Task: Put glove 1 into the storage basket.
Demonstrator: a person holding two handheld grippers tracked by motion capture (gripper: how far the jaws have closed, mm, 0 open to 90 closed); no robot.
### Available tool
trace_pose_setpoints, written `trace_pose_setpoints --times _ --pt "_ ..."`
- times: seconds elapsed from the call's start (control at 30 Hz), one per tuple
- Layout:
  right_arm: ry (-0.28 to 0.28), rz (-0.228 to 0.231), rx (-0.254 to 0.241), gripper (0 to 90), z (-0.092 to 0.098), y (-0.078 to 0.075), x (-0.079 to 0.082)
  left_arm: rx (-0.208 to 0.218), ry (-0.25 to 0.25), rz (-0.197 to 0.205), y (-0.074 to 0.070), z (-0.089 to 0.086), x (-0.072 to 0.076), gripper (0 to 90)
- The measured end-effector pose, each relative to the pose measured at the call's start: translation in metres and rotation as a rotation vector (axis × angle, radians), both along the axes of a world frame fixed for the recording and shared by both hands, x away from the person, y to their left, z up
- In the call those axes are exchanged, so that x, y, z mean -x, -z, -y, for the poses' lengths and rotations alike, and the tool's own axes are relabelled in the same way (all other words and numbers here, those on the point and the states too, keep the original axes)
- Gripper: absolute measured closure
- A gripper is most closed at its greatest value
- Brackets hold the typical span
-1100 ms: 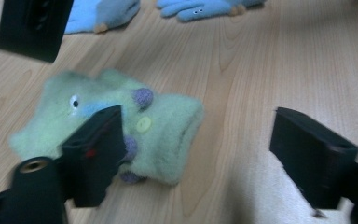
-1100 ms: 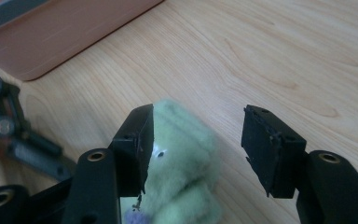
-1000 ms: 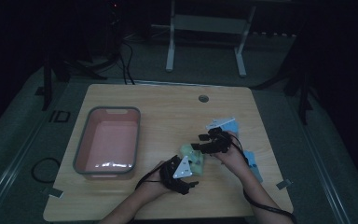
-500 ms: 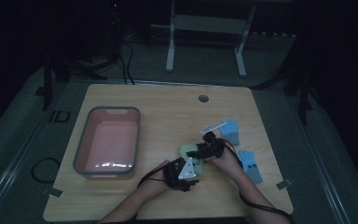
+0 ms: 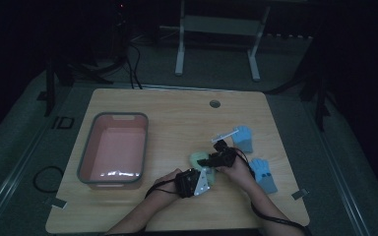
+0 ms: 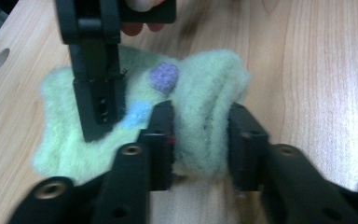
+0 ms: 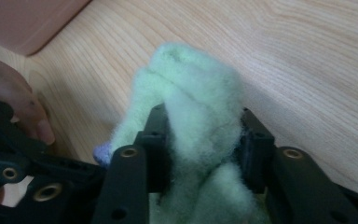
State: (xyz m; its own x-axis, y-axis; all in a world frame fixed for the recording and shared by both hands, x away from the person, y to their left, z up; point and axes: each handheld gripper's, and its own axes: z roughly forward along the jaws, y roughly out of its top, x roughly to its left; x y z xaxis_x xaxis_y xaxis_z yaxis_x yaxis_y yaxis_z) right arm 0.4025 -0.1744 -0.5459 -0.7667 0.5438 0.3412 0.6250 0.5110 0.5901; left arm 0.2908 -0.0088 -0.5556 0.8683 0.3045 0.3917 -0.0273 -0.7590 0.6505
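While both grippers' fingers (image 6: pixel 162 140) have just been closing, they pinch the green fuzzy sock (image 6: pixel 205 112).

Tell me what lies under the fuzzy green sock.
Bare wooden table shows around the green sock; both tongs, left and right, pinch it. Whatever is beneath its folds stays covered.

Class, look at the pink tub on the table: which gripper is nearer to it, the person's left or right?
Left. The left gripper sits just right of the pink tub; the right gripper lies farther right, both shut on the green sock.
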Motion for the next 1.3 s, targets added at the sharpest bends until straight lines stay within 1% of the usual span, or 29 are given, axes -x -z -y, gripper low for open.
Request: trace_pose_setpoints --times 0.03,0.07,0.1,0.13,0.17,0.23,0.27,0.3,0.33,0.43,0.47,0.5,0.53,0.67,0.73,0.77,0.8,0.83,0.87,0.9,0.97,1.07,1.13,1.3 --pt "0.000 0.000 0.000 63.9 0.000 0.000 0.000 0.000 0.000 0.000 0.000 0.000 0.000 71.5" --pt "0.002 0.000 -0.004 65.8 0.000 -0.001 0.000 0.033 -0.010 -0.061 -0.005 -0.004 -0.006 71.5" --pt "0.025 -0.019 -0.028 70.1 0.003 -0.004 -0.001 0.040 -0.015 -0.075 -0.007 -0.005 -0.007 74.1" --pt "0.028 -0.017 -0.034 71.8 0.003 -0.005 -0.001 0.049 -0.016 -0.085 -0.009 -0.005 -0.008 74.8" --pt "0.028 -0.021 -0.042 73.0 0.003 -0.007 -0.002 0.045 -0.012 -0.092 -0.011 -0.006 -0.009 75.5" --pt "0.028 -0.023 -0.056 74.1 0.003 -0.012 -0.001 0.037 -0.013 -0.090 -0.016 -0.006 -0.010 75.9" --pt "0.028 -0.023 -0.056 74.1 0.003 -0.012 -0.001 0.037 -0.013 -0.090 -0.016 -0.006 -0.010 75.9" --pt "0.027 -0.027 -0.060 74.2 0.003 -0.015 -0.001 0.039 -0.019 -0.091 -0.019 -0.007 -0.011 75.9" --pt "0.028 -0.019 -0.057 74.3 0.002 -0.018 -0.001 0.041 -0.020 -0.093 -0.023 -0.007 -0.011 76.0" --pt "0.029 -0.006 -0.064 74.4 0.001 -0.028 -0.002 0.038 -0.027 -0.074 -0.034 -0.009 -0.012 76.2" --pt "0.028 0.002 -0.072 74.4 0.000 -0.033 -0.003 0.029 -0.029 -0.060 -0.042 -0.011 -0.012 76.2" --pt "0.026 0.009 -0.086 74.4 -0.001 -0.041 -0.003 0.029 -0.030 -0.059 -0.045 -0.012 -0.012 76.2" --pt "0.026 0.015 -0.085 74.3 -0.002 -0.044 -0.003 0.027 -0.032 -0.055 -0.050 -0.013 -0.012 76.2" --pt "0.019 0.036 -0.101 74.4 -0.008 -0.063 -0.005 0.000 -0.034 -0.031 -0.070 -0.020 -0.013 76.2" --pt "0.016 0.050 -0.109 74.3 -0.012 -0.071 -0.005 -0.007 -0.038 -0.016 -0.080 -0.025 -0.013 76.2" --pt "0.011 0.058 -0.105 74.3 -0.015 -0.075 -0.006 -0.013 -0.041 -0.013 -0.085 -0.027 -0.013 76.2" --pt "0.005 0.063 -0.109 74.3 -0.018 -0.079 -0.006 -0.016 -0.043 -0.008 -0.087 -0.029 -0.012 76.2" --pt "0.005 0.063 -0.109 74.3 -0.018 -0.079 -0.006 -0.016 -0.043 -0.008 -0.087 -0.029 -0.012 76.2" --pt "0.004 0.065 -0.112 74.4 -0.020 -0.082 -0.007 -0.030 -0.052 0.007 -0.095 -0.035 -0.012 76.2" --pt "-0.006 0.074 -0.121 74.4 -0.028 -0.090 -0.008 -0.035 -0.055 0.015 -0.098 -0.038 -0.011 76.2" --pt "-0.012 0.085 -0.116 74.4 -0.036 -0.095 -0.008 -0.039 -0.067 0.023 -0.102 -0.043 -0.011 76.3" --pt "-0.028 0.101 -0.110 74.4 -0.047 -0.103 -0.009 -0.042 -0.087 0.036 -0.106 -0.052 -0.010 76.3" --pt "-0.038 0.100 -0.114 74.4 -0.056 -0.108 -0.011 -0.043 -0.098 0.044 -0.109 -0.058 -0.009 76.3" --pt "-0.071 0.114 -0.110 74.4 -0.080 -0.118 -0.014 -0.048 -0.138 0.054 -0.118 -0.079 -0.008 76.4"
